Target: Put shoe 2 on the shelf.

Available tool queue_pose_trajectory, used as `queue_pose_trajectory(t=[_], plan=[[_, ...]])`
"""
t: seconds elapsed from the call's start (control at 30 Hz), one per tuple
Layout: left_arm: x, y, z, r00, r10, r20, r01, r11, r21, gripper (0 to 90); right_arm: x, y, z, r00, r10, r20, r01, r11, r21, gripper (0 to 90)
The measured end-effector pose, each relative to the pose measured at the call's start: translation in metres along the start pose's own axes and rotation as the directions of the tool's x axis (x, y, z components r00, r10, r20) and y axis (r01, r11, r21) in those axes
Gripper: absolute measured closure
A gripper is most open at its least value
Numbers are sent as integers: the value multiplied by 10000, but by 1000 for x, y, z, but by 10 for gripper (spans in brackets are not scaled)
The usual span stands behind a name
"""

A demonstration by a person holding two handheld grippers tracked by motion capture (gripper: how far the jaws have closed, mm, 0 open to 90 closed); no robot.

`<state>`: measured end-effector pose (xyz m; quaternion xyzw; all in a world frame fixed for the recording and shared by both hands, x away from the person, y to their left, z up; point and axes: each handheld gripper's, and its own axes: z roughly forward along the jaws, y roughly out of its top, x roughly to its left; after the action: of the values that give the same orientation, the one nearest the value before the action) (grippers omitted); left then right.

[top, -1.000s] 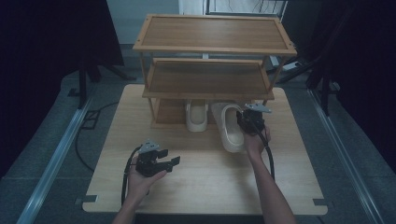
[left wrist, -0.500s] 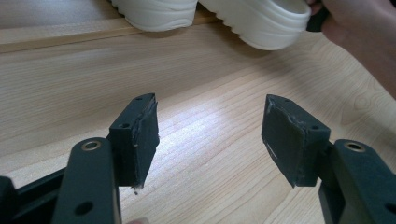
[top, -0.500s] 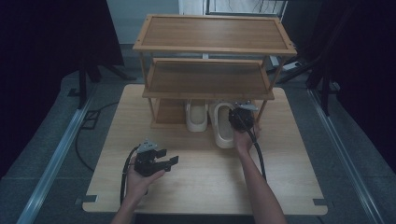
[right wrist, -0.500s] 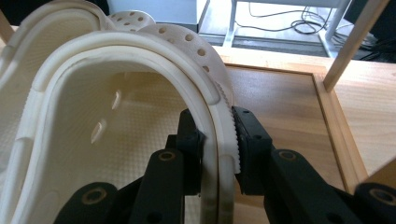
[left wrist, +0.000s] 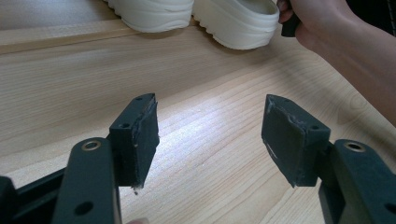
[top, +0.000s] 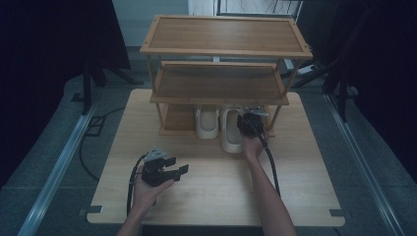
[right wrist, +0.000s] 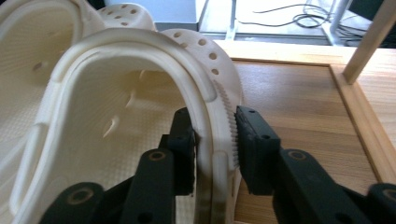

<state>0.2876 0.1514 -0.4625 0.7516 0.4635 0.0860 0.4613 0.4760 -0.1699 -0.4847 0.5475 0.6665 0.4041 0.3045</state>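
Right gripper clamped on wall of right clog at frame centre under rack, beside second clog; left gripper wide open, lower left on table.

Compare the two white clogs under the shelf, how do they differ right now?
The right clog sticks out farther onto the table than the left clog, which sits more fully under the shelf. The right tool is clamped on the right clog's side wall, one jaw inside, one outside; nothing grips the left clog. Both are cream white, with holes over the toe, toes pointing in under the shelf.
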Motion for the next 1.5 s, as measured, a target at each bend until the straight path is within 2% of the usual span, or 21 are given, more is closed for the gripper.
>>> queue_pose_trajectory(t=[0.13, 0.23, 0.5, 0.67, 0.8, 0.87, 0.97, 1.0, 1.03, 1.07, 1.17, 1.2, 1.3, 1.5], plan=[[-1, 0, -1, 10000, 25, 11, -25, 10000, -10, 368, 2, 0, -6, 9989, -180, -431, 179, 9998, -19, 508], [-2, 0, 0, 10000, 53, 1, -53, 10000, -15, 368, 3, -1, -19, 9986, -419, -335, 404, 9982, -435, 479], [-4, 0, 3, 9999, 97, 61, -97, 9999, 99, 367, -2, -6, -49, 9929, -551, -1058, 526, 9983, -264, 471], [-5, 0, 2, 9999, 114, 42, -114, 9999, 86, 367, -4, -22, -72, 9794, -1089, -1700, 1123, 9936, 100, 481], [-7, 0, 2, 9999, 156, 63, -157, 9998, 93, 367, -9, -34, -91, 9701, -1209, -2104, 1269, 9918, 150, 525], [-9, 0, 4, 9998, 183, 76, -184, 9998, 126, 367, -12, -40, -101, 9623, -1268, -2405, 1356, 9906, 202, 551], [-10, 0, 6, 9997, 217, 90, -219, 9996, 196, 367, -14, -49, -112, 9476, -1250, -2939, 1432, 9888, 412, 645], [-10, 0, 6, 9997, 227, 99, -229, 9995, 212, 367, -14, -51, -114, 9433, -1286, -3060, 1521, 9869, 541, 680], [-10, -1, 6, 9997, 240, 105, -242, 9994, 227, 367, -13, -55, -114, 9325, -1432, -3314, 1781, 9810, 771, 726], [-11, -1, 7, 9997, 212, 98, -214, 9995, 230, 367, -12, -57, -113, 9272, -1495, -3434, 1895, 9781, 859, 752], [-10, -1, 6, 9997, 244, 86, -246, 9995, 211, 367, -9, -64, -107, 9165, -1646, -3646, 2253, 9655, 1304, 852], [-10, -1, 6, 9997, 215, 64, -216, 9996, 199, 367, -8, -65, -106, 9152, -1687, -3660, 2326, 9627, 1380, 867], [-9, -1, 5, 9998, 204, 49, -205, 9996, 181, 367, -5, -67, -96, 9190, -1732, -3543, 2414, 9575, 1581, 885], [-6, -2, 7, 9999, 139, 9, -139, 9996, 250, 367, -1, -64, -85, 9236, -1550, -3506, 2238, 9606, 1649, 894]])
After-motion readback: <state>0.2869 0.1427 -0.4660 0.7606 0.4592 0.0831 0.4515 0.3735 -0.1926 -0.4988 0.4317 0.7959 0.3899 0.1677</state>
